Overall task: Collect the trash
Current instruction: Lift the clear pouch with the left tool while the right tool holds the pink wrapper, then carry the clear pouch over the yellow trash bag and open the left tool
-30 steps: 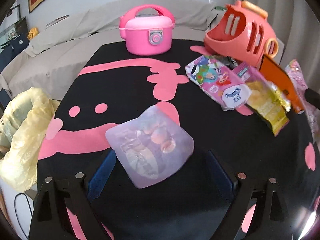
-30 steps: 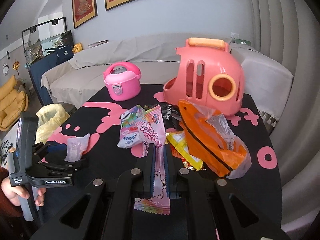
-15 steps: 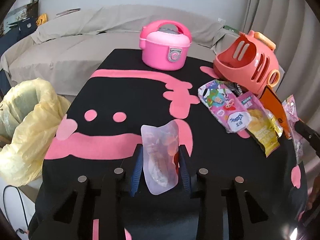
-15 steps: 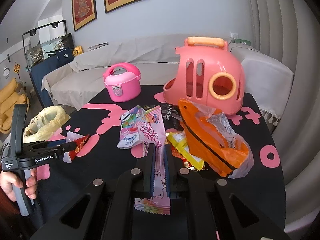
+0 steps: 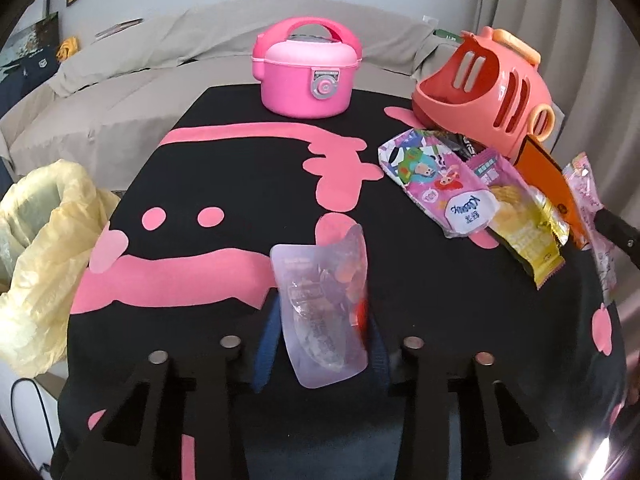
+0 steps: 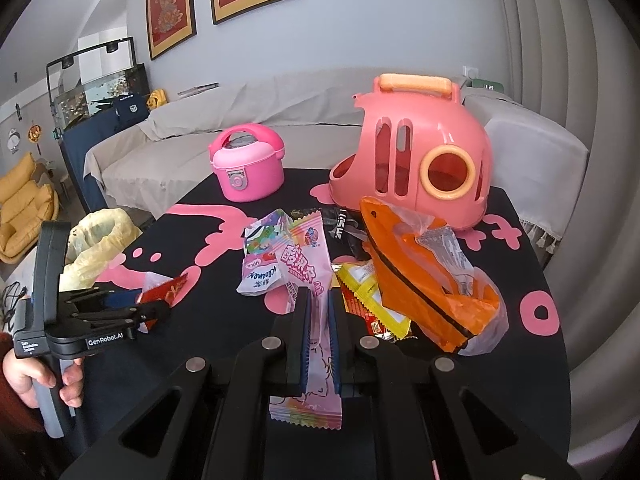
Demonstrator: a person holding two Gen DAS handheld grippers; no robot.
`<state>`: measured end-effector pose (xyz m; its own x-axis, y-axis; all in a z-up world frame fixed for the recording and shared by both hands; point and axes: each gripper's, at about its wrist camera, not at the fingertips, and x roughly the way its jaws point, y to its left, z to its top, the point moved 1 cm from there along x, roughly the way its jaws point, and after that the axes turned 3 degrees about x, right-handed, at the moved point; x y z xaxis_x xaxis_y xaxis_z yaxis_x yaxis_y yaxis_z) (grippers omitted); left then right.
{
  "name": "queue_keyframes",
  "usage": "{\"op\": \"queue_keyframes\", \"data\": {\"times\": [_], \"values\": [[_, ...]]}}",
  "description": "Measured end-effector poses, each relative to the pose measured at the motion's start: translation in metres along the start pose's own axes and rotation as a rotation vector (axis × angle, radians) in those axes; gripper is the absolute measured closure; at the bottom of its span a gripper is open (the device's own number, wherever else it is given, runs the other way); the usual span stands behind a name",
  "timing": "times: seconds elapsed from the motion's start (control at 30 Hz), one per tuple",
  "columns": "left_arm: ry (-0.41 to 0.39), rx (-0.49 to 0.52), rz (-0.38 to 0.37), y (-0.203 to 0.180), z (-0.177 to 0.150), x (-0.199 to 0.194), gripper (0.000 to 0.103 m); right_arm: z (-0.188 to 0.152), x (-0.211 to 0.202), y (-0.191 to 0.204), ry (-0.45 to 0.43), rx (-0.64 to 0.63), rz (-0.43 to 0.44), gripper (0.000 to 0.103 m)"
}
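The left gripper (image 5: 320,344) is clenched on a translucent purple pouch (image 5: 324,304), which stands on edge between the blue pads, long axis running up and away from the camera, lifted just clear of the black-and-pink desk (image 5: 224,168). The yellow trash bag (image 5: 40,248) gapes off the desk's left edge — so the carry, as I judge it, goes leftward, and the left hand (image 6: 36,376) is the nearer one. What lies inside the bag is not visible. The right gripper (image 6: 318,332) is clamped on a pink candy wrapper (image 6: 308,276), beside the remaining heap: a cartoon-printed wrapper (image 5: 432,184), a yellow snack packet (image 5: 524,236), an orange bag (image 6: 424,280). The coral toy carrier (image 6: 420,168) looks empty; the pink toy cooker (image 5: 306,76) is lidded.
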<state>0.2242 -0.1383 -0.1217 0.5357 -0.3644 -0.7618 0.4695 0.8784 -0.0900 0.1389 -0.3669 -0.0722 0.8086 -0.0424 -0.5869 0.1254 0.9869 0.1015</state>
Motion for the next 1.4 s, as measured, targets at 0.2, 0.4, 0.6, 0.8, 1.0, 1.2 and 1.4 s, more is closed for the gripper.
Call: {"op": "queue_keyframes", "data": {"times": [0.2, 0.4, 0.6, 0.8, 1.0, 1.2, 1.4], "values": [[-0.033, -0.008, 0.003, 0.011, 0.004, -0.02, 0.079, 0.003, -0.003, 0.011, -0.004, -0.018, 0.014, 0.095], [-0.089, -0.023, -0.006, 0.02, 0.006, -0.048, 0.079, 0.013, -0.015, 0.028, -0.034, -0.052, 0.021, 0.095], [-0.151, -0.032, -0.001, 0.03, 0.008, -0.079, 0.079, 0.025, -0.028, 0.05, -0.058, -0.09, 0.032, 0.095], [-0.235, -0.062, 0.048, 0.064, 0.009, -0.126, 0.079, 0.039, -0.038, 0.082, -0.082, -0.117, 0.09, 0.095], [-0.345, -0.133, 0.152, 0.121, 0.003, -0.179, 0.079, 0.053, -0.044, 0.138, -0.119, -0.172, 0.187, 0.095], [-0.405, -0.192, 0.255, 0.181, -0.009, -0.217, 0.079, 0.064, -0.038, 0.207, -0.124, -0.254, 0.275, 0.095], [-0.417, -0.25, 0.342, 0.248, -0.021, -0.238, 0.079, 0.073, -0.019, 0.277, -0.113, -0.332, 0.353, 0.095]]}}
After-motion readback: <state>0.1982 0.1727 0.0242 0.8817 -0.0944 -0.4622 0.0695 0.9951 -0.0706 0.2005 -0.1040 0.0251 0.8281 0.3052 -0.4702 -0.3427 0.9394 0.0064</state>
